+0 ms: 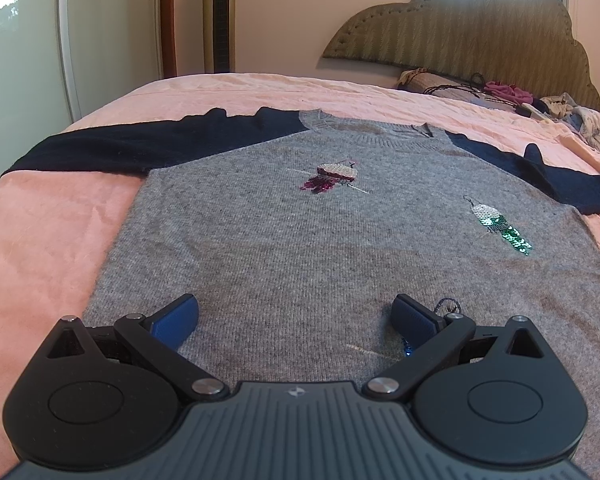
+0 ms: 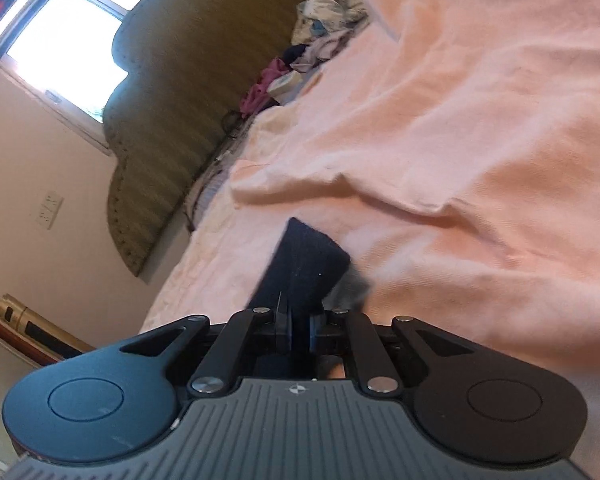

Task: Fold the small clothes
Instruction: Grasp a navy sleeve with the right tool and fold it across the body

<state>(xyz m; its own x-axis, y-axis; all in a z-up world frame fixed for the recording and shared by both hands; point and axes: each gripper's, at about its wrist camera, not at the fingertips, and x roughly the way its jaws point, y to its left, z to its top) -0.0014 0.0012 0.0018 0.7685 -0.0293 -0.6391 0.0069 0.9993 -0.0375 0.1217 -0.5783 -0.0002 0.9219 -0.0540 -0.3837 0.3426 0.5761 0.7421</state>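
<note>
A big pink blanket [image 1: 40, 240] covers the bed. On it, filling the middle of the left wrist view, lies a grey sweater [image 1: 300, 248] spread flat, its dark blue sleeves reaching to the far left and far right. A green headboard [image 1: 480, 28] stands at the upper right, with a pile of clothes [image 1: 588, 128] below it. At the bottom of that view, the left gripper [image 1: 296, 316] sits wide open, right over the sweater's lower part. In the right wrist view, the right gripper [image 2: 299, 334] is at bottom centre, pinched tight on a dark blue sleeve end [image 2: 304, 264] that sticks up from its tips.
</note>
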